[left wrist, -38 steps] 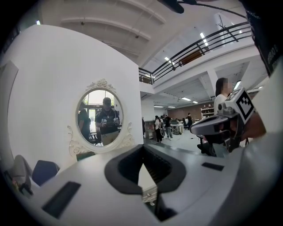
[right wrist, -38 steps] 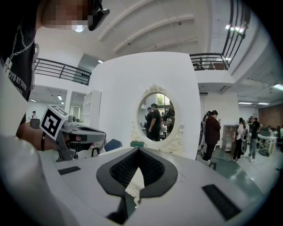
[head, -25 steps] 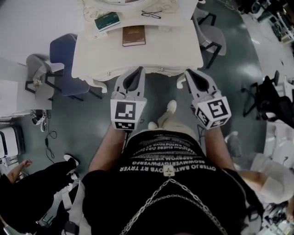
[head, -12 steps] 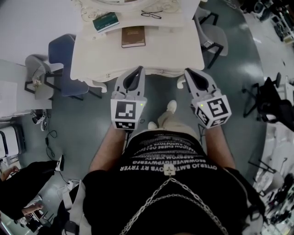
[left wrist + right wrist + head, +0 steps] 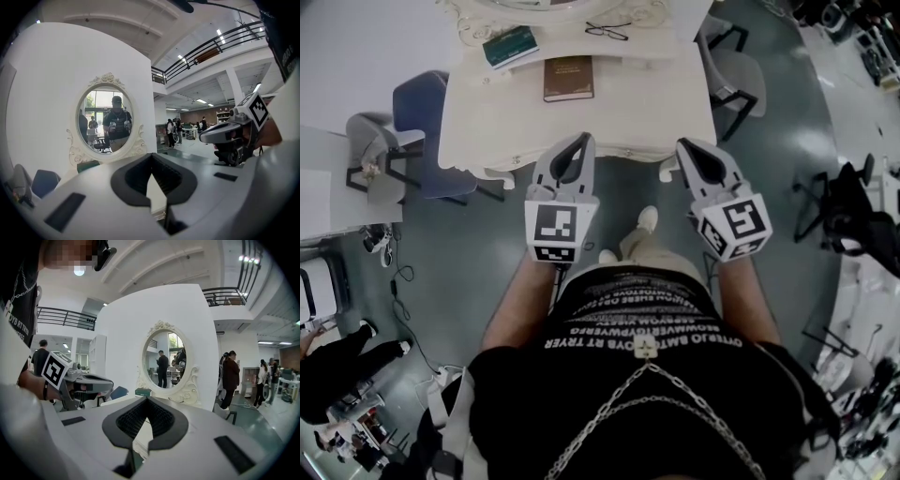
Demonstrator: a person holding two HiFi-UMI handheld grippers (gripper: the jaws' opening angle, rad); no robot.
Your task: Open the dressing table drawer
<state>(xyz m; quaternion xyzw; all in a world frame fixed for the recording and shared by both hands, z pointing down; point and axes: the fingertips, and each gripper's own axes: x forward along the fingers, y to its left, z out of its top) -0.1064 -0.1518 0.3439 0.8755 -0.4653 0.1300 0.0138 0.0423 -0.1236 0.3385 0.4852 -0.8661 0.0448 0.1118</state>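
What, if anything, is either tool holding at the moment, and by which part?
Nothing is held: the left tool and right tool are both shut and empty.

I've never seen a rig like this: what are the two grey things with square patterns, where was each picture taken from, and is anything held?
No robot here: a person holds a two-jaw tool in each hand, the left gripper and the right gripper; the patterned cubes belong to them. The top-down picture comes from a camera on the person's head; the other two from cameras riding on each gripper, looking along its jaws. Ahead stands a white dressing table with an oval mirror. On it lie a brown book, a green book and glasses. Both grippers are shut and hold nothing.
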